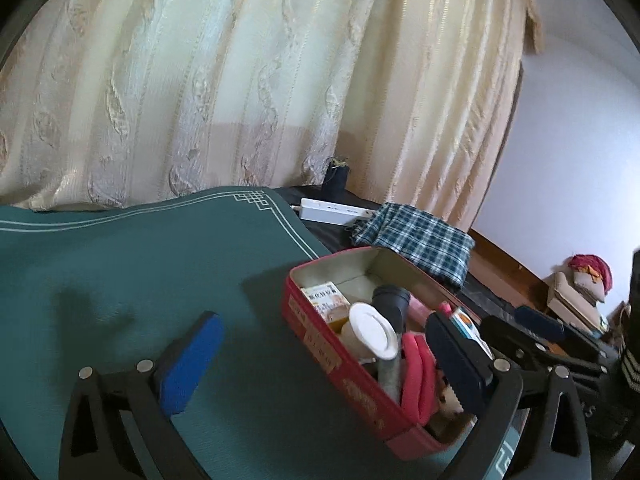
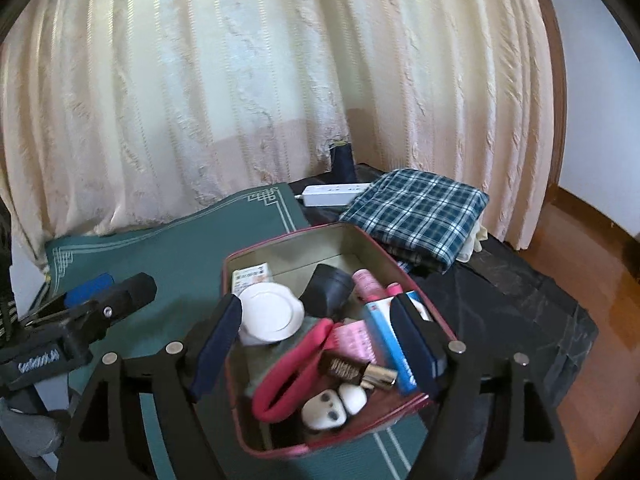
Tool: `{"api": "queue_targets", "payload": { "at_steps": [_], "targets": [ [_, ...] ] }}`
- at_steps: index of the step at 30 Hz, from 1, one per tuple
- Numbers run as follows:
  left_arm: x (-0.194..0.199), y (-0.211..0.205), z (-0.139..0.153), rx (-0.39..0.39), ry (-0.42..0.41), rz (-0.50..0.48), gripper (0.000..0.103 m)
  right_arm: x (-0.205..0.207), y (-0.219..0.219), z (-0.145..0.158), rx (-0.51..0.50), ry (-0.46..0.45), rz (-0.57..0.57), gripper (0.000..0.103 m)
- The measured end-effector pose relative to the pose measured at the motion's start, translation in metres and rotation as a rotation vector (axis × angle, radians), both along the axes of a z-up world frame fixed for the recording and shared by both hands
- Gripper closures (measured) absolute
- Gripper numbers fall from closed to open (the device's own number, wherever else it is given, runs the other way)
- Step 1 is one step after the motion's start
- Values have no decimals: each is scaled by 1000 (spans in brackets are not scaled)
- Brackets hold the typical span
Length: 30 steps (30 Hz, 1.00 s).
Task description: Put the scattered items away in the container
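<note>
Leftmost, the green mat [image 2: 172, 256] with its pale border lines covers the table in front of a cream curtain [image 2: 240, 80], and the left gripper [image 1: 320, 364] hangs above it with its blue pads spread wide and nothing pinched between them; in the right wrist view that same tool shows at the left edge over the mat. Beside it, near the mat's right edge, sits the red tin [image 2: 340, 230], an open rectangular container already holding the gathered items: a small printed box [image 2: 250, 276], a white round lid [image 2: 270, 312], a dark cylinder [image 2: 330, 290], a pink bottle [image 2: 366, 282], a blue and white tube [image 2: 390, 340], a pink looped piece [image 2: 288, 372], a gold-capped stick [image 2: 360, 372] and a white earbud case [image 2: 326, 410]. The right gripper [image 2: 318, 350] hovers over the tin, its pads apart and empty. Further right, behind the tin, lie a white power strip [image 2: 334, 194] and a folded plaid cloth [image 2: 418, 216] on black sheeting [image 2: 520, 300]
</note>
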<state>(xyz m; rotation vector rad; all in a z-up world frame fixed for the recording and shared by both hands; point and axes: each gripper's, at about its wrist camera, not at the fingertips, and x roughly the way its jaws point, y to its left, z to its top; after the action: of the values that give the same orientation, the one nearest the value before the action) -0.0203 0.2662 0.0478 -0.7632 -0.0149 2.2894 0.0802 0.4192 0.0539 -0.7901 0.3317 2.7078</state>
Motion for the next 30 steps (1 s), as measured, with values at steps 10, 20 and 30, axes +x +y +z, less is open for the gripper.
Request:
{"api": "queue_targets", "payload": {
  "at_steps": [10, 20, 30],
  "targets": [
    [31, -29, -2, 74, -24, 43, 1, 40, -3, -8, 36, -100, -72, 21],
    [66, -21, 2, -10, 106, 54, 1, 61, 0, -22, 49, -192, -51, 20],
    [89, 16, -18, -154, 115, 81, 1, 75, 19, -47, 22, -238, -15, 20]
  ]
}}
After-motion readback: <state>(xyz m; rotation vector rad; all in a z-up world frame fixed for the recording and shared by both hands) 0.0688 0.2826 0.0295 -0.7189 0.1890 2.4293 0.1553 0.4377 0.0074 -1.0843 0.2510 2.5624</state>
